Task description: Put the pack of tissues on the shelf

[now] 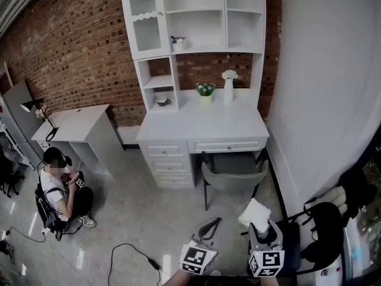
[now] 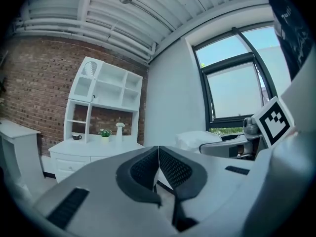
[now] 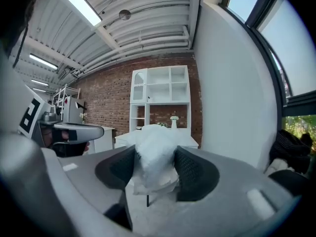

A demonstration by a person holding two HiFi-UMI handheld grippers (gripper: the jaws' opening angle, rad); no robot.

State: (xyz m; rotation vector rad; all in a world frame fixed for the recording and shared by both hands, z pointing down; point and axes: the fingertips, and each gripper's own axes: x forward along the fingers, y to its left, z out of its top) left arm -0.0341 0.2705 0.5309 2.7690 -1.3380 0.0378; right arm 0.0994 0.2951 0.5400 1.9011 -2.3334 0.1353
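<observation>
I hold the pack of tissues (image 1: pixel 254 213) clamped in my right tool (image 3: pixel 155 169), well away from the shelf (image 1: pixel 196 16) | left tool (image 2: pixel 158 154) pressed together, empty | chair (image 1: pixel 232 174) stands between me and the desk (image 1: pixel 202 124) | person (image 1: pixel 59 189) sits on the floor, left

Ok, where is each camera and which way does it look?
Head view: on the person's head, looking steeply down at floor, desk, shelf; left tongs and right tongs show below.
Left gripper view: on the left tongs, looking along shut jaws toward the shelf.
Right gripper view: on the right tongs, along jaws clamping the pack of tissues.
All three show the shelf.
</observation>
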